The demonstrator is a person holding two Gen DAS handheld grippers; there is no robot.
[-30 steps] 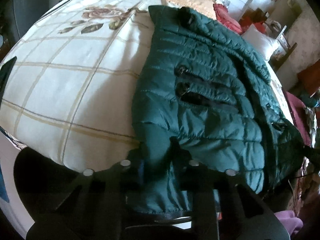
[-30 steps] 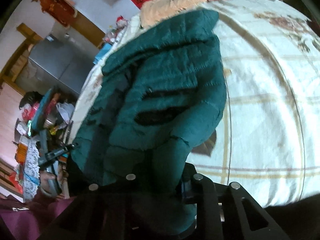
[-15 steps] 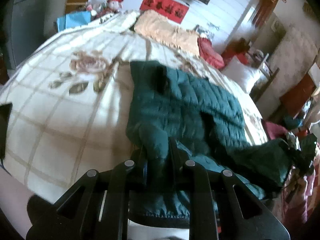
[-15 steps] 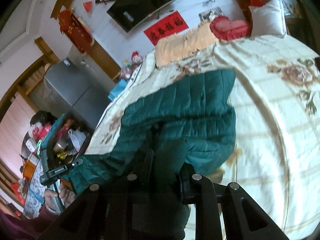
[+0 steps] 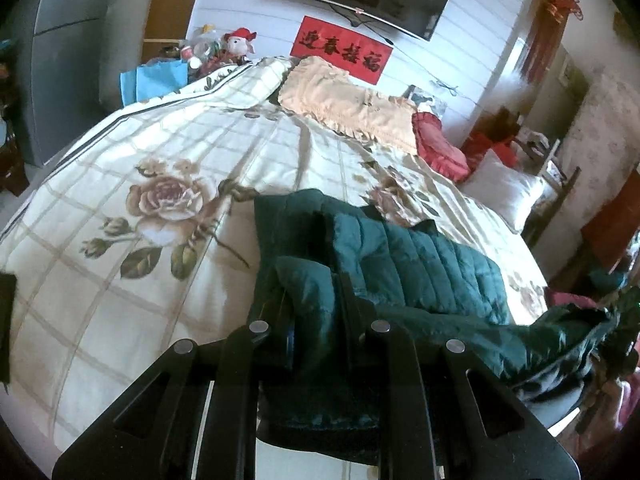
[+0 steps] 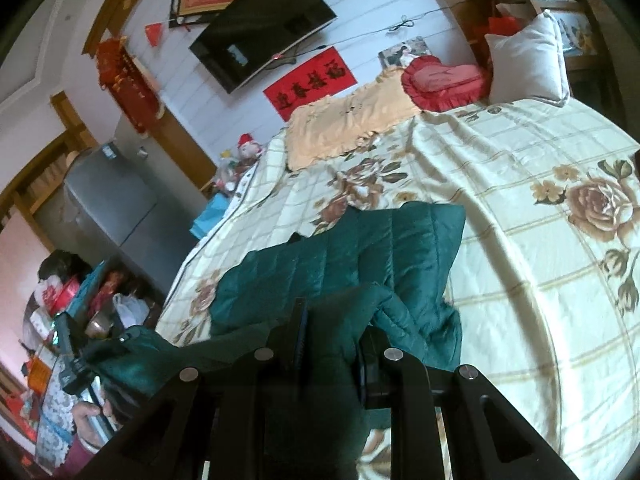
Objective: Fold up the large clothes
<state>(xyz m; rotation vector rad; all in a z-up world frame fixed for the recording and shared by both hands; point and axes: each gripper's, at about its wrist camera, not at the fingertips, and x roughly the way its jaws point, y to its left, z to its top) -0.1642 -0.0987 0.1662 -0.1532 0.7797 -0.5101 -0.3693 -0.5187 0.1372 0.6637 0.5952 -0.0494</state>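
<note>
Both grippers, left gripper (image 5: 314, 300) and right gripper (image 6: 332, 332), remain clamped on the green jacket (image 5: 420, 272), now lifted higher, folding over the bedspread (image 5: 120, 208).

My two wrist cameras sat low and close over the bed (image 5: 120, 184), both facing the wall-mounted TV (image 6: 260, 28), sharing the green jacket (image 5: 420, 268).

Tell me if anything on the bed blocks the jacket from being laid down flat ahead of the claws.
Nothing visible does. Both the left claw and right claw are shut on the green jacket, and the floral bedspread ahead of it is bare. The orange cushion and red pillow sit far up by the wall.
</note>
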